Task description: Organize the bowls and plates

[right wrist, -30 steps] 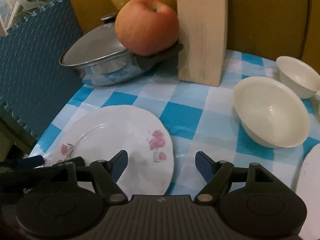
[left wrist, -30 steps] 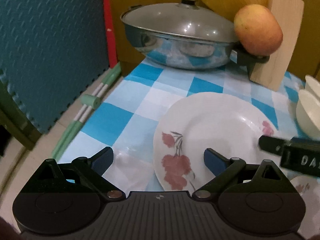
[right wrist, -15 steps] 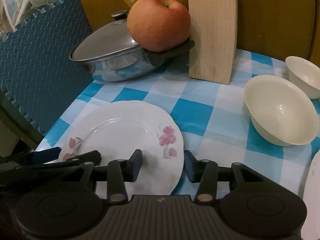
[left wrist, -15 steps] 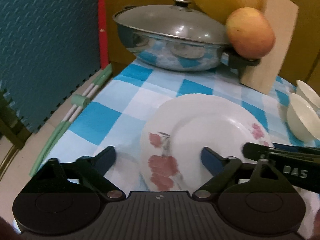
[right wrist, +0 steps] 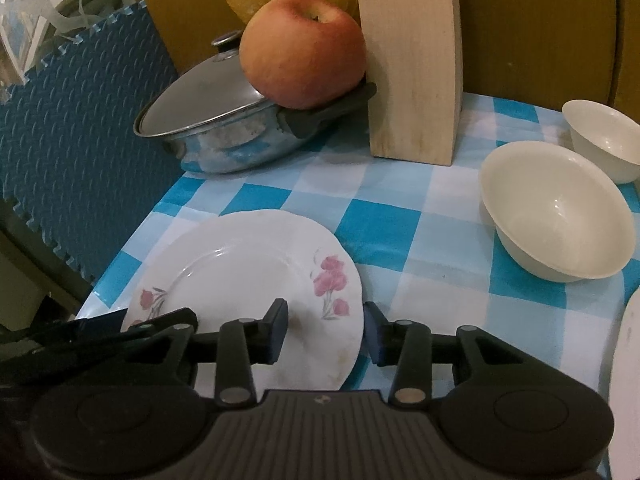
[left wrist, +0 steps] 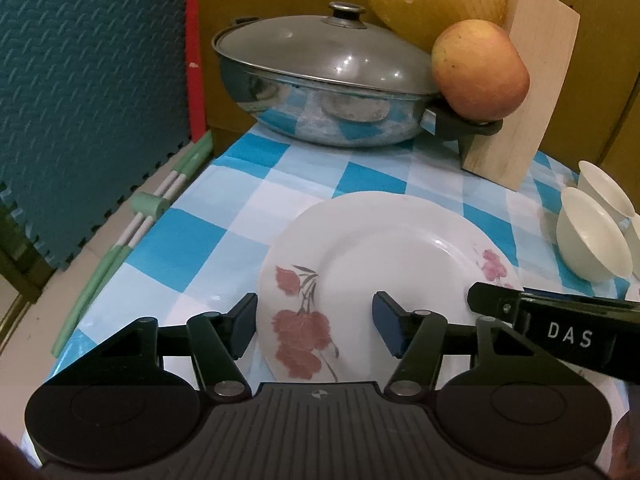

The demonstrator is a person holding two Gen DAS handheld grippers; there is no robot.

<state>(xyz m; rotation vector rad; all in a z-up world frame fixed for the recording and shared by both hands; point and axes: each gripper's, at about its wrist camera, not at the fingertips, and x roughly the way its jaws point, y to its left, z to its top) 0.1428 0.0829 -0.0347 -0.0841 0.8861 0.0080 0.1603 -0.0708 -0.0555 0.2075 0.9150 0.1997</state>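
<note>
Two hand-held grippers are working at one flowered plate (left wrist: 384,264) lying near the front left corner of the checked surface (right wrist: 384,216). The right hand-held gripper (right wrist: 326,330) is standing half-closed, its pads straddling the plate's near right rim, one over the plate and one just outside the edge; whether they are pressing the rim I cannot tell. The left hand-held gripper (left wrist: 314,326) is standing open, its fingers bracketing the plate's near left rim without gripping it. Beyond the plate, toward the right edge, a cream bowl (right wrist: 556,210) is sitting upright, with a smaller bowl (right wrist: 604,140) just behind it. Along the back edge a lidded steel pan (left wrist: 324,84) is carrying an apple (left wrist: 480,68) on its handle, beside a leaning wooden block (right wrist: 412,56).
</note>
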